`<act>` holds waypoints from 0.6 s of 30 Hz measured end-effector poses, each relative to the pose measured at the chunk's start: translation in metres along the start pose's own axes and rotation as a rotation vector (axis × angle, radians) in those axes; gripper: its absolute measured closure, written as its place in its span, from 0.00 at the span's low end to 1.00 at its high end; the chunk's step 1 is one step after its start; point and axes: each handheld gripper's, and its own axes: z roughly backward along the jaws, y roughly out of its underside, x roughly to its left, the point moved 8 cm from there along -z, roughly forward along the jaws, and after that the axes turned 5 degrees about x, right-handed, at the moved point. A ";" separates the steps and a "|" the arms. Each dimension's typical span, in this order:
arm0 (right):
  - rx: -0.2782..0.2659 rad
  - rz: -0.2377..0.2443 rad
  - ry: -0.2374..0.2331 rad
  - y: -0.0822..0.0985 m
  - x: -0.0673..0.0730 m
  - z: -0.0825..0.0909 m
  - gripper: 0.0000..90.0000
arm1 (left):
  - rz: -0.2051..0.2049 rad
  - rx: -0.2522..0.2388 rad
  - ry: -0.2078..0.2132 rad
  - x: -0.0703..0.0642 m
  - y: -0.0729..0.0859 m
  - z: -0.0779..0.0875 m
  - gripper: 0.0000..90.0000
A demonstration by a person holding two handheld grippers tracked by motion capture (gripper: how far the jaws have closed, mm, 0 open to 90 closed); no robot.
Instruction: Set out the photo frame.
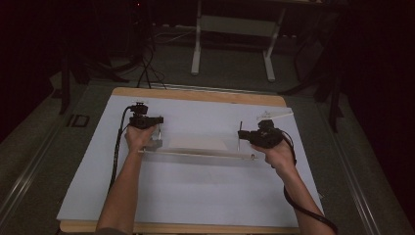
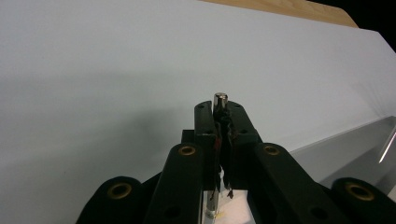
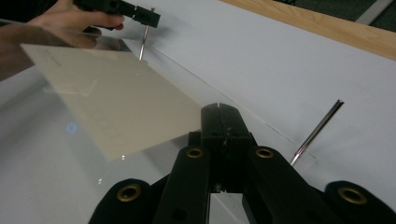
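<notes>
The left gripper (image 2: 220, 116) has its black jaws pinched tight on a thin, shiny metal pin (image 2: 220, 100), whose round end pokes up between the tips. The right gripper (image 3: 219, 114) is closed with nothing between its jaws; a second slim steel rod (image 3: 316, 132) stands just beside it. Both pins rise at the ends of a clear, glossy acrylic plate (image 1: 195, 153) holding a matte cream sheet (image 3: 112, 100), above smooth white paper (image 1: 195, 196) on a wooden table (image 1: 195, 94).
</notes>
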 end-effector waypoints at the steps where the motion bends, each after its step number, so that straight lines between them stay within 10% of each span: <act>1: 0.001 0.004 -0.002 0.000 0.001 0.001 1.00 | -0.001 0.000 -0.001 0.000 0.000 0.000 0.96; 18: -0.026 0.114 -0.080 -0.007 0.048 0.032 1.00 | 0.010 -0.002 0.007 0.000 0.000 -0.001 0.95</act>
